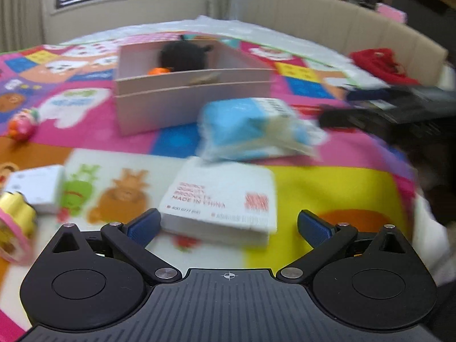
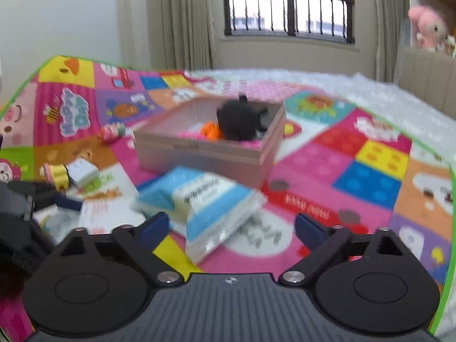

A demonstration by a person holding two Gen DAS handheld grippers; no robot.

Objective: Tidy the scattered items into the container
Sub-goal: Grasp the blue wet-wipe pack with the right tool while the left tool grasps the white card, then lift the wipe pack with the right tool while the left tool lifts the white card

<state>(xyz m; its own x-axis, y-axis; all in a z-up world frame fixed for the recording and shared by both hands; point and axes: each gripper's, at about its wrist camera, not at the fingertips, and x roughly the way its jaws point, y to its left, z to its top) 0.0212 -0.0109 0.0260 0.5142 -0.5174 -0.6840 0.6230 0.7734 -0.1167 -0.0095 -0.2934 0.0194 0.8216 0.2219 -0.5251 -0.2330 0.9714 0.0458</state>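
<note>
Both hand-held grippers point forward and downward over a colourful cartoon play mat [image 2: 370, 168] spread on a bed. The left gripper [image 1: 228, 225] stands with its jaws spread wide and nothing gripped; a flat white box with red print [image 1: 222, 196] lies on the mat just ahead of it, its near edge reaching into the gap beside the left finger, though the blur makes it impossible to tell whether the pad touches it. The right gripper [image 2: 230, 228] is likewise wide open and holds nothing; a blue-and-white tissue pack [image 2: 208, 205] lies tilted on the mat, its near corner between the spread fingers without being pinched. In the left wrist view the same pack rests beyond the white box, and the right gripper shows as a dark blurred shape at the right edge. The container, a pinkish cardboard box [image 2: 205, 154], sits open toward the middle of the mat, beyond the tissue pack, and already holds a black fuzzy toy [image 2: 239, 122] and a small orange item [image 2: 211, 131]. Toward the mat's left side lie a small white box [image 1: 40, 188], a yellow-and-pink toy [image 1: 14, 222] (partly cut off by the frame) just beside it, and farther back a small pink-and-orange toy [image 1: 21, 125]. A red garment [image 1: 379, 62] lies near the headboard.
</note>
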